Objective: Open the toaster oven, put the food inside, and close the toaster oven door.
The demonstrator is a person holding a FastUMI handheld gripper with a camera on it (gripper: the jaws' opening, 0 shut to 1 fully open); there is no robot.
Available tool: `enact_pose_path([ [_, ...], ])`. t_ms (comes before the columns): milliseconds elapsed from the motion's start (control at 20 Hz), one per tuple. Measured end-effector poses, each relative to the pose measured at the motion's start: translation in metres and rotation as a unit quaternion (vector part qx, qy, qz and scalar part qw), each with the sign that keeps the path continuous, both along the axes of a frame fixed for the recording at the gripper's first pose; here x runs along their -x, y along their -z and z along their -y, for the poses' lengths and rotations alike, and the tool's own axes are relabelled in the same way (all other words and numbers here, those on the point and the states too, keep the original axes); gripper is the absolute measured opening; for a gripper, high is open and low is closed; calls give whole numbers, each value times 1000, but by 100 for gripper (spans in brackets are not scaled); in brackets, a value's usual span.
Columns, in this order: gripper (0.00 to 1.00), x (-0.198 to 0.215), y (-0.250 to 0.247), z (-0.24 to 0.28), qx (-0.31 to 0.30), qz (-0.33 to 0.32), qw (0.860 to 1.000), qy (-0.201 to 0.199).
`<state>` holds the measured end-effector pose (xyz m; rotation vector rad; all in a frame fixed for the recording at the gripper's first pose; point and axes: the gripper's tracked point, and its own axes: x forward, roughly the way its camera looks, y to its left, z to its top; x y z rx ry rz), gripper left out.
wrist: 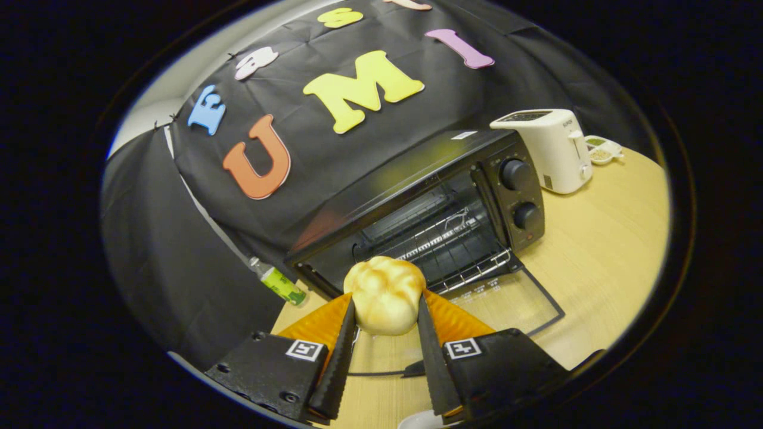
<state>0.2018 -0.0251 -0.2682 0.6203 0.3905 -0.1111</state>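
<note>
- Gripper [386,310] fingers narrowed onto a bread roll [385,293], one finger pressing each side; roll sits between the fingertips, clamped, raised off the table [602,262].
- Roll: pale yellow, browned patches on top, rounded and lumpy.
- Toaster oven [429,205] just beyond the roll, toward 12–1 o'clock from the fingertips; black body, door [506,298] dropped open flat on the table at about 2 o'clock from the roll.
- Wire rack [453,244] visible inside the open cavity; roll is in front of the opening, not inside.
- Two round knobs [516,174] on the oven's right panel, stacked; markings around them too small to read.
- White print on the door glass, unreadable.
- White pop-up toaster [551,149] at 2 o'clock beyond the oven; small dark word on its side, too blurred to read.
- Small white divided dish [603,149] just beside the toaster, further right, holding greenish and tan bits.
- Green-labelled bottle [279,281] lying at 9 o'clock from the roll, by the oven's left corner; label text unreadable.
- Square black-white marker tags [306,350] on both finger mounts.
</note>
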Motion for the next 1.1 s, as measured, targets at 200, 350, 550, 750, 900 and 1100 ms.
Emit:
enact_pose_path([
  [200,61,-45,22,10,54,-30,998,6],
  [350,61,-69,32,17,106,-56,993,9],
  [550,63,-93,46,20,151,-88,985,10],
  [750,71,-105,52,15,192,-99,976,-1],
  [900,81,-98,48,8,189,-97,977,-11],
  [1100,90,-76,22,1,201,-66,977,-20],
])
